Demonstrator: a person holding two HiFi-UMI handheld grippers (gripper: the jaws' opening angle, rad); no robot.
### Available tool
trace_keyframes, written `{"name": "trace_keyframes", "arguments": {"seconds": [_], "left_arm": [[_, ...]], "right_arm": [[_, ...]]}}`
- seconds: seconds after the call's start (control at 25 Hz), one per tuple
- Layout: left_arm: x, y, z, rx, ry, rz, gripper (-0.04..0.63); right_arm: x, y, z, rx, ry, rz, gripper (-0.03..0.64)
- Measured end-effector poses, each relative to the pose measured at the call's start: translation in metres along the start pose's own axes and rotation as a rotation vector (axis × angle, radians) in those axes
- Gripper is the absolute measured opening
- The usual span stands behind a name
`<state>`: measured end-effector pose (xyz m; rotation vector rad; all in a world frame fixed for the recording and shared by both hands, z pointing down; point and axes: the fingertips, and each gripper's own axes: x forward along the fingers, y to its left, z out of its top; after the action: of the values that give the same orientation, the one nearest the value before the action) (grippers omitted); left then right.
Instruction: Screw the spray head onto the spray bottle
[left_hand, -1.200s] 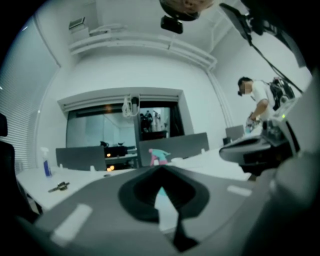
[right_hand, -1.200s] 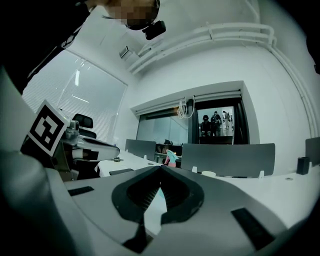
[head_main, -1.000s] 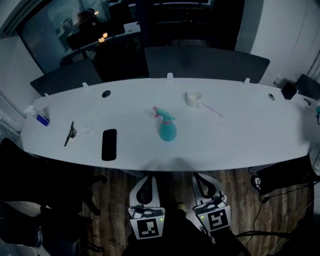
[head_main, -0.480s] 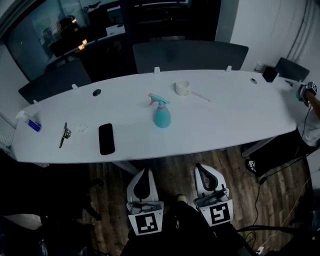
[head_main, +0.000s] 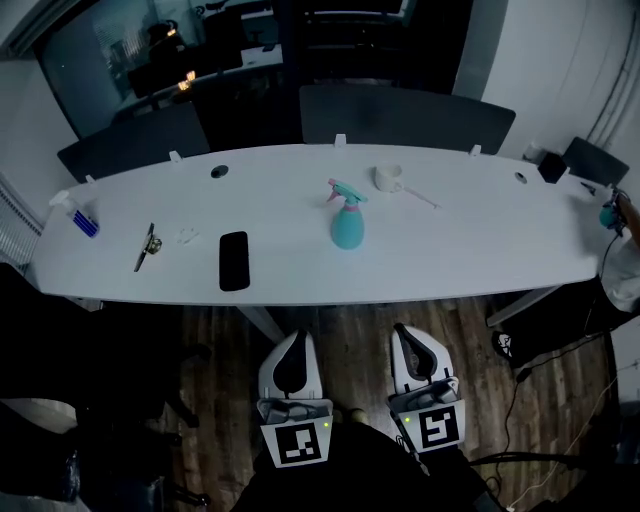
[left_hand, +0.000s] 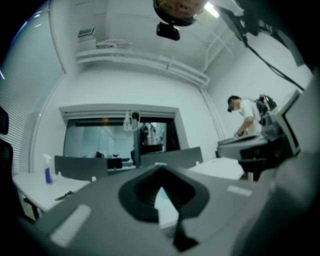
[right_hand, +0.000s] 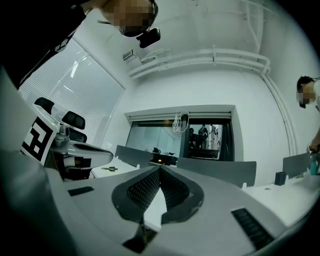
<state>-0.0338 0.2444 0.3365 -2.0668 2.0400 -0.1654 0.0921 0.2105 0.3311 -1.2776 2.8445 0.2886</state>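
Note:
A teal spray bottle (head_main: 347, 226) stands upright near the middle of the long white table (head_main: 480, 250), and its teal spray head (head_main: 346, 192) sits on top of it. Both grippers hang low on the near side of the table, above the wooden floor and well short of the bottle. My left gripper (head_main: 297, 340) is shut and holds nothing. My right gripper (head_main: 408, 331) is likewise shut and empty. In the left gripper view the jaws (left_hand: 161, 171) meet at a point; in the right gripper view the jaws (right_hand: 160, 169) are pressed together too.
A black phone (head_main: 234, 261) lies left of the bottle, with a dark pen-like tool (head_main: 145, 247) and a small blue-based bottle (head_main: 82, 217) farther left. A white cup (head_main: 388, 177) stands behind the bottle. Chairs line the far side. A person (head_main: 622, 250) stands at the table's right end.
The head view has shifted, so the table and bottle sit a little differently in frame. Both grippers stay low and shut; nothing on the table has moved.

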Motion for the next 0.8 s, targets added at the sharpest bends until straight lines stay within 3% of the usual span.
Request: {"name": "trace_keyframes", "arguments": {"seconds": [0.52,0.8], "left_arm": [[-0.003,-0.015,0.019,0.030,-0.040,0.025,0.002],[-0.008,-0.022,0.014,0.054,-0.006,0.027,0.002]], "right_arm": [[-0.011,-0.014,0.010,-0.019,-0.022,0.020,0.005],[-0.018,-0.020,0.008,-0.013,-0.015,0.017,0.005]]}}
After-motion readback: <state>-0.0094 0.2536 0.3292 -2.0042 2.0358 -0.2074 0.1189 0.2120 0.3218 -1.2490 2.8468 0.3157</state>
